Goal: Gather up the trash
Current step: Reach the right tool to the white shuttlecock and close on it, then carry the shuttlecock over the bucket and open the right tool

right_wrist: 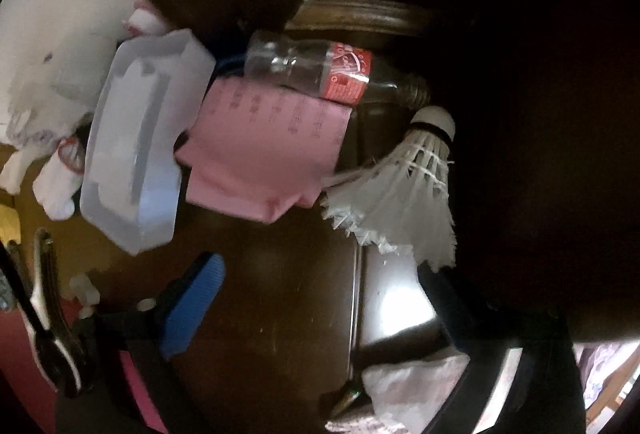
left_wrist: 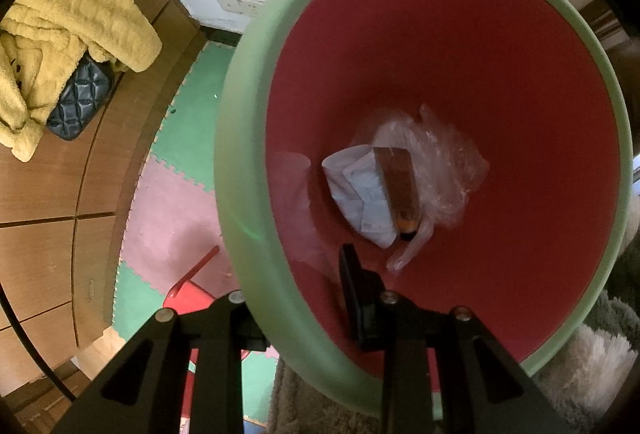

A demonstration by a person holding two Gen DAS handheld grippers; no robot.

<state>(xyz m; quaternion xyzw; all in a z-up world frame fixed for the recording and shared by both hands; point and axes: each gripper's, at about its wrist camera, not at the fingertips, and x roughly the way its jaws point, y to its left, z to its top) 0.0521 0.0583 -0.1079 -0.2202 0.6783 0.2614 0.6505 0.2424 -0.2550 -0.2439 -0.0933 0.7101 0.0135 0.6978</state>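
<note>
Trash already collected lies at the bottom of one round bin with a pale green rim and red interior (left_wrist: 256, 46): one crumpled white paper (left_wrist: 356, 190), one brown rectangular wrapper (left_wrist: 400, 186) resting on it, and one clear crumpled plastic bag (left_wrist: 444, 162) beneath both. The left gripper (left_wrist: 304, 294) is clamped on the bin rim, one finger inside the wall and one outside. The right gripper (right_wrist: 320, 270) stands spread apart, holding nothing, its blue-padded finger (right_wrist: 192, 306) visible at left. Ahead of it on the dark wooden surface (right_wrist: 272, 274) lie one white feather shuttlecock (right_wrist: 404, 190), one pink folded paper (right_wrist: 264, 150), one clear plastic bottle with a red label (right_wrist: 316, 70) and one translucent plastic container (right_wrist: 136, 146).
</note>
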